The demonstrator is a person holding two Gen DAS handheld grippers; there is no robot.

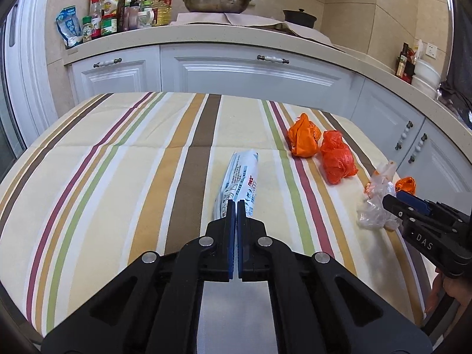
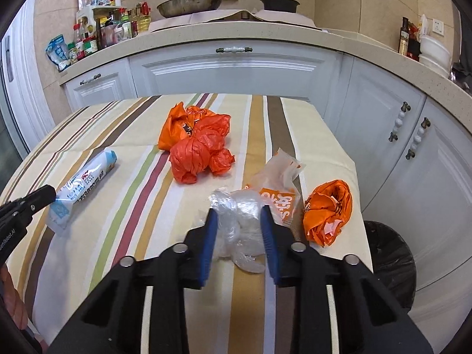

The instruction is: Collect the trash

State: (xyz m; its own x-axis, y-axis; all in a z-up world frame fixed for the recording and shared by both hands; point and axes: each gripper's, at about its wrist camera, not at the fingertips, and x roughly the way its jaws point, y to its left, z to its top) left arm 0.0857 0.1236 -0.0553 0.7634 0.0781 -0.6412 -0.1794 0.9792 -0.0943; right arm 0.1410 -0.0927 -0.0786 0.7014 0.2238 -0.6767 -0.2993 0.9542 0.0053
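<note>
My left gripper (image 1: 236, 204) is shut on the near end of a white and blue printed wrapper (image 1: 240, 178) lying on the striped tablecloth (image 1: 118, 177); the right wrist view shows the left gripper (image 2: 49, 197) pinching the wrapper (image 2: 88, 181) too. My right gripper (image 2: 239, 216) is shut on a crumpled clear plastic wad (image 2: 239, 215), with both blue pads pressed against its sides. The left wrist view shows that right gripper (image 1: 395, 200) at the clear wad (image 1: 373, 206). Two orange bags (image 2: 197, 150) lie mid-table, another orange bag (image 2: 329, 209) at the right edge.
A clear bag with orange print (image 2: 280, 188) lies just beyond the wad. A bin with a black liner (image 2: 389, 259) stands on the floor right of the table. White cabinets (image 2: 236, 70) and a counter with bottles and pans run behind and to the right.
</note>
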